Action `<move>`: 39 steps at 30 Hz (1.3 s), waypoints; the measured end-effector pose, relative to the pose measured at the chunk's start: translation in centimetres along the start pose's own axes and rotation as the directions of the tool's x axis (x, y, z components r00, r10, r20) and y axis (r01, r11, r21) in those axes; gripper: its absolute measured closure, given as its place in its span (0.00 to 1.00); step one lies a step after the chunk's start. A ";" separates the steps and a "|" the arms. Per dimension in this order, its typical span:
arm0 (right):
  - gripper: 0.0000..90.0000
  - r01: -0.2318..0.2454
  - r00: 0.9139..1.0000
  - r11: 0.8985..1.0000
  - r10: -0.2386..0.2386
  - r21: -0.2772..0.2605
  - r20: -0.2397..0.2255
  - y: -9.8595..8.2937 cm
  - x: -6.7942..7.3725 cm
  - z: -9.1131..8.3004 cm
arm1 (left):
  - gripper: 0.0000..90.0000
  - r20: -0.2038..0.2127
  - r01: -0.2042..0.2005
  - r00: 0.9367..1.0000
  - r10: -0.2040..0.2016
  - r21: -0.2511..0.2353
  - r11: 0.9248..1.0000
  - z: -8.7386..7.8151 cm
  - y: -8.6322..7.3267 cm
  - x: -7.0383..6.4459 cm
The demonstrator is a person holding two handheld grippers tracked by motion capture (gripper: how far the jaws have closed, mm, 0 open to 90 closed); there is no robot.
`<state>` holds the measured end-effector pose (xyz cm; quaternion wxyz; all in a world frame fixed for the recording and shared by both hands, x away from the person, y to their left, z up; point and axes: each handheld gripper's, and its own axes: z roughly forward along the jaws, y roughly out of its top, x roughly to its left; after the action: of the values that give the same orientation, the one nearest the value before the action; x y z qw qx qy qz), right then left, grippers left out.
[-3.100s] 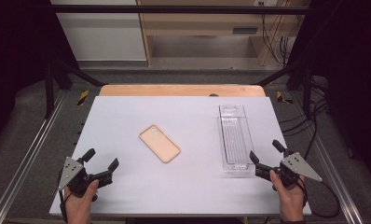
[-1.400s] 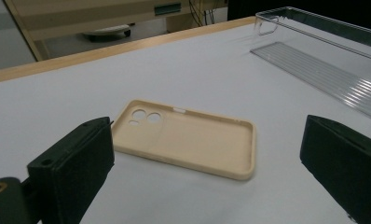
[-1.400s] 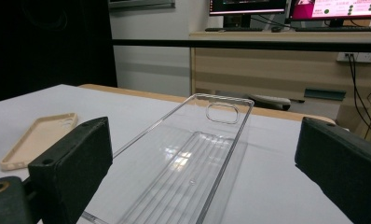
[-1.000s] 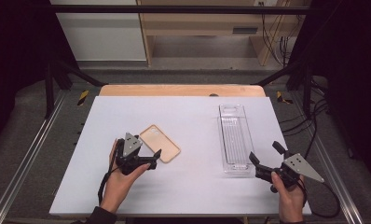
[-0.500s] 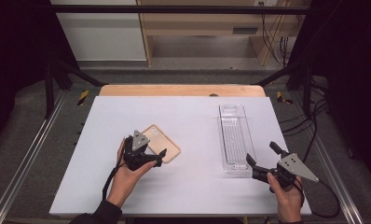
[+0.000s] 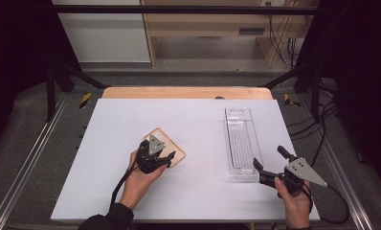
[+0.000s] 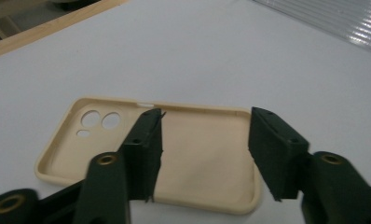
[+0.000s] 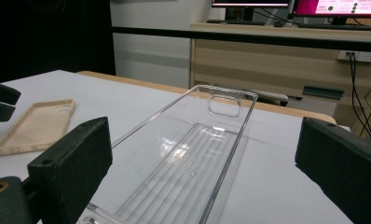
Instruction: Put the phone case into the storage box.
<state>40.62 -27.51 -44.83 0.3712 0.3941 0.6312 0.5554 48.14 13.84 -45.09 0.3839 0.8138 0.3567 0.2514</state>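
Matte beige phone case (image 7: 193,158) — ribbed clear tray (image 8: 188,158).

White table (image 6: 131,115), wooden desk (image 8: 267,51), monitors (image 8: 295,3), cables (image 6: 322,115)

The right gripper (image 8: 202,172) holds its jaws wide apart at the near end of a clear plastic tray (image 8: 183,154) lying on the white surface (image 8: 277,163). A beige phone case (image 8: 37,125) lies farther left.

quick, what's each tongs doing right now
Left tongs: open, jaws over the beige soft phone case, holding nothing.
Right tongs: open, empty, at the clear ribbed plastic tray.
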 end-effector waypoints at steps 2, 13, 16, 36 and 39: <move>0.05 0.003 1.000 1.000 -0.003 0.000 0.000 0.0 0.0 0.0 | 0.65 0.002 0.007 1.000 -0.007 0.004 1.000 0.1 0.0 0.0; 0.05 0.046 0.999 0.999 -0.046 0.015 -0.010 0.0 0.4 0.1 | 0.99 0.037 0.034 0.999 -0.036 0.056 0.998 1.2 -0.2 -0.2; 0.05 0.038 0.999 0.999 -0.038 0.011 -0.007 0.0 0.3 0.1 | 1.00 0.041 0.026 0.999 -0.030 0.087 0.996 1.6 -0.3 -0.5; 0.05 0.032 1.000 0.999 -0.032 0.006 0.000 0.1 0.0 -0.2 | 1.00 0.085 0.017 0.996 -0.033 0.173 0.985 3.0 -0.3 -1.6; 0.05 0.025 1.000 1.000 -0.025 0.005 0.002 0.1 -0.1 -0.2 | 1.00 0.099 0.011 0.995 -0.028 0.174 0.985 2.8 -0.2 -1.9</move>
<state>40.46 -27.70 -44.74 0.3779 0.3876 0.6372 0.5486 48.80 11.24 -47.16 0.3317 0.8522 0.3653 0.1743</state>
